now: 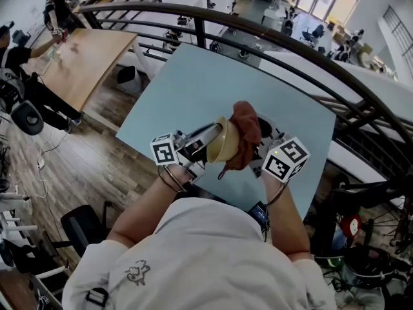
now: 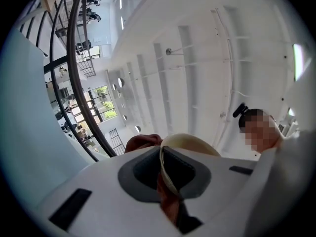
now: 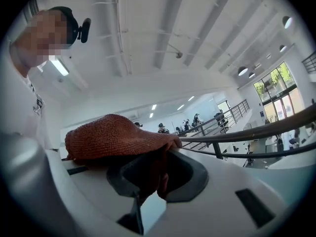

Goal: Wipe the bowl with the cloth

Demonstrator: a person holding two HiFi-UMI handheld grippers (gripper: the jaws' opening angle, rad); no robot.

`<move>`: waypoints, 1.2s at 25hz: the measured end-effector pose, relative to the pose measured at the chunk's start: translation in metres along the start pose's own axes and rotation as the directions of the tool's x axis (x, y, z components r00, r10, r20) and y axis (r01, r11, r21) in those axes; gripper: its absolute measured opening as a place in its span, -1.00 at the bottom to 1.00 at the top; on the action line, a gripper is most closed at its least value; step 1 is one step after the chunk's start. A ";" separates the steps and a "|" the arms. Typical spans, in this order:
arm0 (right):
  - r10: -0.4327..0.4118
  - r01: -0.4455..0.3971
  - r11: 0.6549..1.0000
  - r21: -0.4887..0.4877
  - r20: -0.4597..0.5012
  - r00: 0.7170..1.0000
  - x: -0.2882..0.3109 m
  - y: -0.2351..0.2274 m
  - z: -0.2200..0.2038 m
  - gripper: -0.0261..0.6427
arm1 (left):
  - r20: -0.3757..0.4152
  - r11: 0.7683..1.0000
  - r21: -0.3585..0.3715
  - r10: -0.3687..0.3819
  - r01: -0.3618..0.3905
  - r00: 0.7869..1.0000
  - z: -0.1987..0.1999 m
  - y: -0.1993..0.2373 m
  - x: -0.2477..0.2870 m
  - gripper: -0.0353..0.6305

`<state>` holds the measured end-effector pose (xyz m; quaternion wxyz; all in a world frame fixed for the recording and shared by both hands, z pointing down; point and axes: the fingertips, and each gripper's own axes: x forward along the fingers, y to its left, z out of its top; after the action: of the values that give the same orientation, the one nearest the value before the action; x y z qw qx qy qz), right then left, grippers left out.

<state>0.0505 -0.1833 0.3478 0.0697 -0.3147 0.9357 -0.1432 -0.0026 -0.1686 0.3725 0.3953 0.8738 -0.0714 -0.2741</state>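
I hold a cream bowl on edge above the light blue table, its hollow turned right. My left gripper is shut on the bowl's rim; in the left gripper view the thin rim runs between the jaws. A rust-red cloth is bunched into the bowl's hollow. My right gripper is shut on the cloth, which drapes over its jaws in the right gripper view. Both grippers are tilted upward, their cameras facing the ceiling.
A dark curved railing runs round the table's far side. A wooden table with people beside it stands at the left. Black chairs sit near my left on the wood floor.
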 end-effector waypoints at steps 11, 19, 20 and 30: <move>0.076 -0.076 0.997 0.003 -0.073 0.994 -0.002 0.033 -0.032 -0.66 | 0.118 0.986 -0.021 0.165 -0.164 0.979 0.026 0.030 -0.008 -0.79; 0.090 -0.093 0.991 -0.093 -0.033 0.995 -0.012 0.037 0.008 -0.66 | 0.051 0.985 -0.031 0.173 -0.172 0.984 0.011 0.035 -0.009 -0.78; 0.086 -0.088 0.991 -0.099 -0.022 0.996 -0.013 0.037 0.014 -0.66 | 0.043 0.985 -0.031 0.172 -0.170 0.984 0.009 0.035 -0.009 -0.78; 0.069 -0.067 0.995 -0.074 0.026 0.997 0.000 0.009 0.027 -0.66 | -0.012 0.996 0.025 0.092 -0.091 0.996 0.001 0.015 -0.001 -0.82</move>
<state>0.0513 -0.1822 0.3193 0.0766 -0.2872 0.9493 -0.1021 -0.0025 -0.1789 0.3831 0.3973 0.8761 -0.1120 -0.2491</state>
